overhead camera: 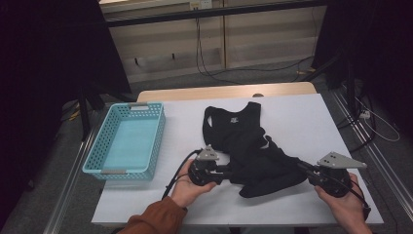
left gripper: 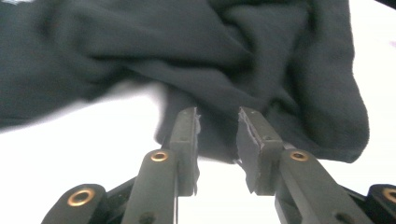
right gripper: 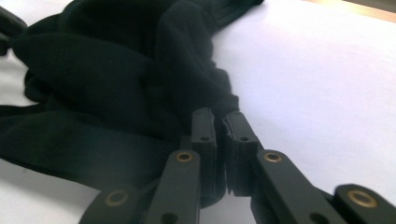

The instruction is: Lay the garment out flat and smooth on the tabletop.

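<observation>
The white table (overhead camera: 302,122) bears a black garment (overhead camera: 243,141) crumpled at its middle, near the person; at the left stands a turquoise basket (overhead camera: 95,158), nothing inside it; the right gripper (right gripper: 219,121) has its jaws pinched on the garment's near right edge; the left gripper (left gripper: 217,119) has its jaws parted around a fold at the garment's near left edge.

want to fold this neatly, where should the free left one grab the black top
Take the black top at its near left hem edge, coming in low from the left. In the left gripper view that edge lies between the open left hand-held gripper jaws.
</observation>
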